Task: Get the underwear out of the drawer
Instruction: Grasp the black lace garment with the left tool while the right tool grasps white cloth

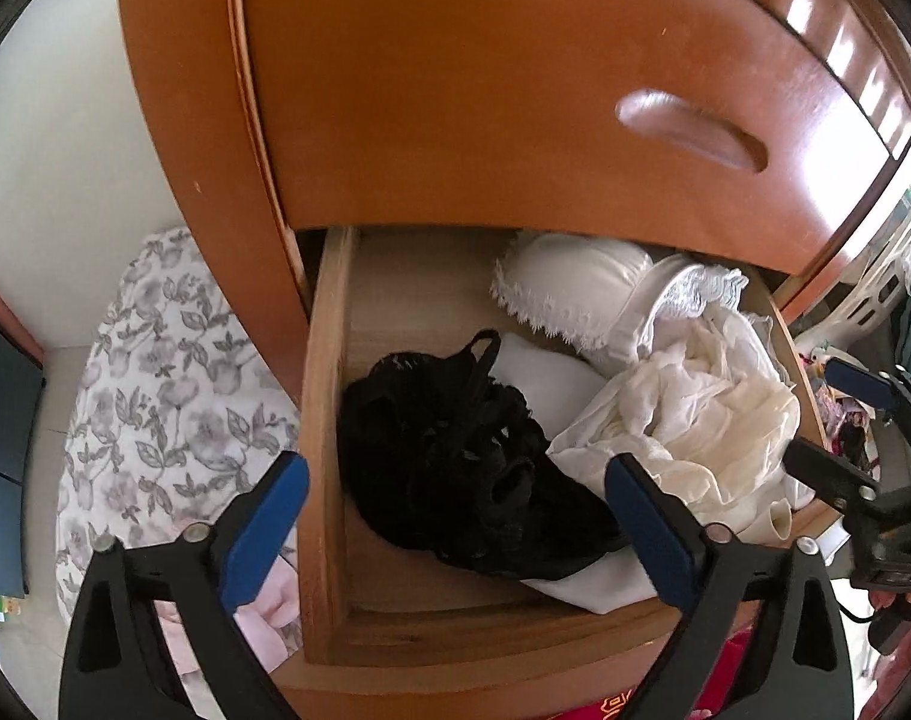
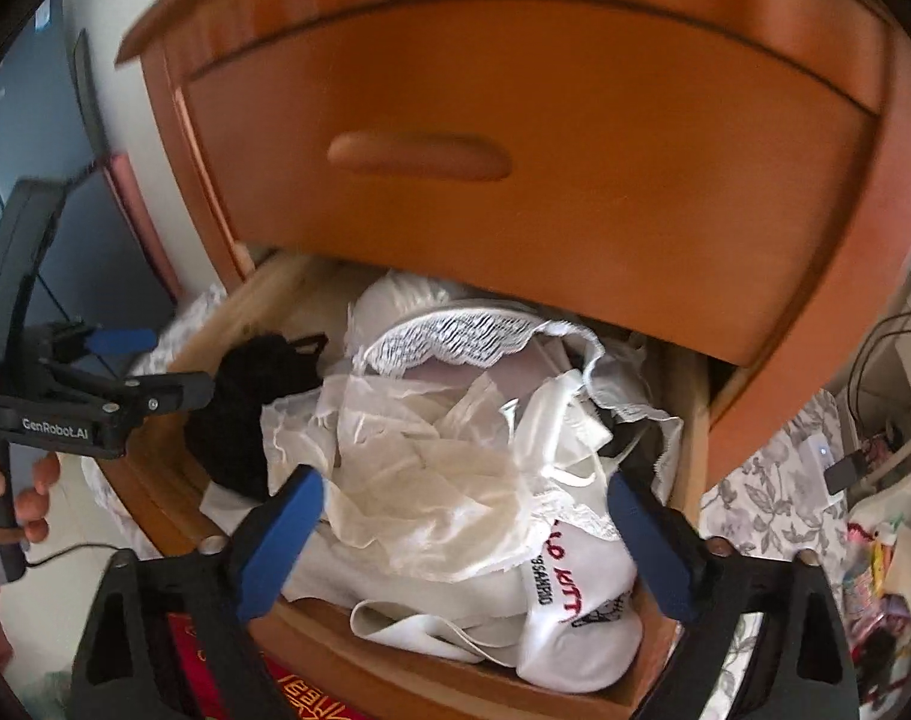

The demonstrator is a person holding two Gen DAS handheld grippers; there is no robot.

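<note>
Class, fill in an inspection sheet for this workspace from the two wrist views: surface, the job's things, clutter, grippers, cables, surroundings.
Surface: wooden drawer pulled open; the upper drawer is shut.
Job's things: black underwear at the drawer's left; white garments piled at its right, a lace-edged bra at the back.
Clutter: nothing seen besides the clothes.
Grippers: left gripper open above the black underwear; right gripper open above the white pile; neither holds anything.
Cables: a thin cable runs from the left gripper's handle.
Surroundings: floral fabric beside the cabinet; red cloth below the drawer front.
</note>
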